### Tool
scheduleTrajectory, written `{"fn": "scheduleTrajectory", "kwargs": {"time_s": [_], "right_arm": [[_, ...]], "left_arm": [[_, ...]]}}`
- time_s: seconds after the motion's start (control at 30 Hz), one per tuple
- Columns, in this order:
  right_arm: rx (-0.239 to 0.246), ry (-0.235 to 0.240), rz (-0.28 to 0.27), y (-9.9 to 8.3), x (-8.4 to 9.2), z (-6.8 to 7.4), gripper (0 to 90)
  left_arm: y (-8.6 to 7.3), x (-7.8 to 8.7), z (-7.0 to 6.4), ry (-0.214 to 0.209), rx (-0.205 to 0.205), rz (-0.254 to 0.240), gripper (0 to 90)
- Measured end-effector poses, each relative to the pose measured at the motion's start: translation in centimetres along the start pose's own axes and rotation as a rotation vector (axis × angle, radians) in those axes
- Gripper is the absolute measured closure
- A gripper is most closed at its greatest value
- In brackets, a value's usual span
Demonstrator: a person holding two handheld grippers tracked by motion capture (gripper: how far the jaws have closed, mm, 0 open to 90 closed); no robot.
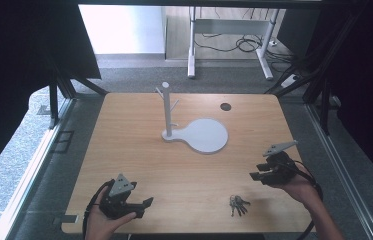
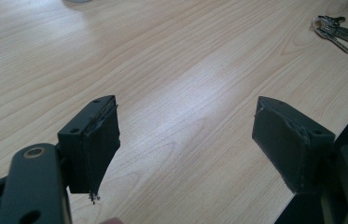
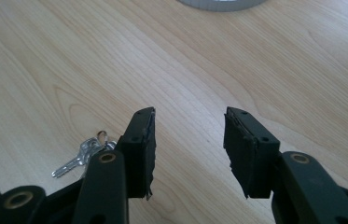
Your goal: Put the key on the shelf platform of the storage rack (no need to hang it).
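With the keys point(image 1: 238, 204) lying ungripped on the tabletop point(image 1: 139, 150), well short of the white hook stand point(image 1: 167, 112), both the right claw point(image 1: 256, 176) nearest the keys and the left claw point(image 1: 146, 205) stand spread and empty, so pickup and hanging remain.

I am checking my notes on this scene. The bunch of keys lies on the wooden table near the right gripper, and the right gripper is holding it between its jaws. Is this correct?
Not quite. The keys do lie on the table near the right gripper, but it does not hold them: in the right gripper view its jaws stand apart over bare wood, with the keys lying off to one side.
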State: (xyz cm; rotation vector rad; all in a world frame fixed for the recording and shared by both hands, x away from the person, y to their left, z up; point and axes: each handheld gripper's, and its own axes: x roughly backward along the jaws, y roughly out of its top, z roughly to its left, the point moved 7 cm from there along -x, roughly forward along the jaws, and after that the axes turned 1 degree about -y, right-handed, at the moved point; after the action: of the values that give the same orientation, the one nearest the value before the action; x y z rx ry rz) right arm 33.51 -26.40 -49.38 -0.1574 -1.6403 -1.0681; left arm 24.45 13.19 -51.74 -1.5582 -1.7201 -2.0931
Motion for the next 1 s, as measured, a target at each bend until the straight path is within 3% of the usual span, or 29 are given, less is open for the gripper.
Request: {"fn": "scheduleTrajectory", "kwargs": {"time_s": [0.5,0.7,1.0], "right_arm": [[0.049,0.069,0.081,1.1,-0.6,1.5,60.5],[0.066,0.116,0.126,1.3,-1.7,2.2,62.7],[0.084,0.138,0.167,1.8,-2.9,3.1,64.6]], "left_arm": [[0.1,0.0,-0.2,-0.004,-0.001,-0.002,23.4],[0.0,-0.2,-0.2,-0.006,-0.001,0.006,23.4],[0.0,0.0,0.0,-0.005,0.002,-0.001,23.4]]}}
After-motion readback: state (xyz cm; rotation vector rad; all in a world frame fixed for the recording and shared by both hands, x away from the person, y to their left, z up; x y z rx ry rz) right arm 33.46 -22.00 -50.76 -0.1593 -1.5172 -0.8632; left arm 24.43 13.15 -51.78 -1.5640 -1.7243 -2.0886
